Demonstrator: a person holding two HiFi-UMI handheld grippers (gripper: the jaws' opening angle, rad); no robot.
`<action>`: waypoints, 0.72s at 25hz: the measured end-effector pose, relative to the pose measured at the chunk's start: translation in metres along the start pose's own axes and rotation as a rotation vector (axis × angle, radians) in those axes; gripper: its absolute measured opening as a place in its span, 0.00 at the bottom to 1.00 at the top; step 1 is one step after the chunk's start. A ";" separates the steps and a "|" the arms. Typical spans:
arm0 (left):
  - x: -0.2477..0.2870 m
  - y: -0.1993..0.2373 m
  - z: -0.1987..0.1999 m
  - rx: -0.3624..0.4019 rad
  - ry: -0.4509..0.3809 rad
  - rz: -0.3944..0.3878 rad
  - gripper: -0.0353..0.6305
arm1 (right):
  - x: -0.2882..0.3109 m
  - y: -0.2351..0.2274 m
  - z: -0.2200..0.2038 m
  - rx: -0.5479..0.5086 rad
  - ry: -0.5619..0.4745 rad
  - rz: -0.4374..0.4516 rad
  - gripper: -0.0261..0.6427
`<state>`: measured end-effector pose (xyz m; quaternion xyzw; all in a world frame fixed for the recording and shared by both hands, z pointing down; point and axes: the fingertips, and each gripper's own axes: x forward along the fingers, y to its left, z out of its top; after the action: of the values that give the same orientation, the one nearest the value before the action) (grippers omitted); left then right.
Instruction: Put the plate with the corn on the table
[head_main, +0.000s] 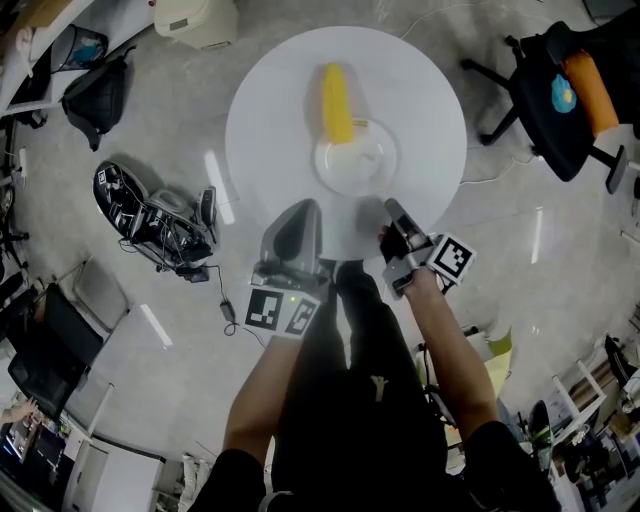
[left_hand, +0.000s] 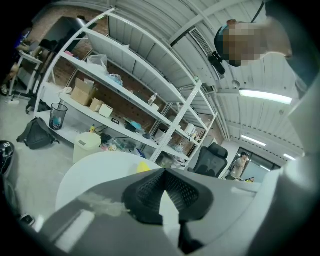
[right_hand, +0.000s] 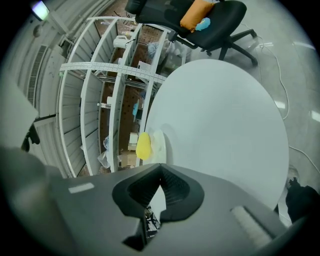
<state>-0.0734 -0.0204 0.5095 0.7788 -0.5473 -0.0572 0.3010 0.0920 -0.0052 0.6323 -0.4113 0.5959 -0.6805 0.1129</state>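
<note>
A round white table (head_main: 260, 110) carries a white plate (head_main: 357, 165) near its middle. A yellow corn cob (head_main: 338, 100) lies with its near end on the plate's far rim and the remainder out over the tabletop. My left gripper (head_main: 307, 205) hovers over the table's near edge, left of the plate, shut and empty. My right gripper (head_main: 393, 208) sits just near-right of the plate, also shut on nothing. In the right gripper view the corn (right_hand: 143, 146) and plate (right_hand: 158, 144) lie beyond the jaw tips (right_hand: 161, 167). The left gripper view shows only a sliver of corn (left_hand: 143, 167) above its tips (left_hand: 163, 171).
A black office chair (head_main: 555, 95) with an orange cushion stands at the right. On the floor to the left lie a black bag (head_main: 95, 95) and a pile of black gear (head_main: 150, 215). A white bin (head_main: 195, 20) is behind the table. White shelving (left_hand: 125, 95) lines the wall.
</note>
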 end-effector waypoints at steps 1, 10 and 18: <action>-0.002 -0.001 0.000 0.000 -0.003 0.000 0.06 | 0.000 0.003 -0.001 -0.009 0.003 0.004 0.06; -0.017 -0.015 0.007 0.015 -0.024 0.000 0.06 | -0.005 0.033 -0.005 -0.130 0.012 0.057 0.05; -0.034 -0.032 0.028 0.032 -0.053 0.004 0.06 | -0.018 0.075 -0.006 -0.286 -0.021 0.055 0.06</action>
<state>-0.0720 0.0053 0.4617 0.7808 -0.5574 -0.0683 0.2741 0.0740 -0.0097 0.5574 -0.4137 0.6967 -0.5809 0.0780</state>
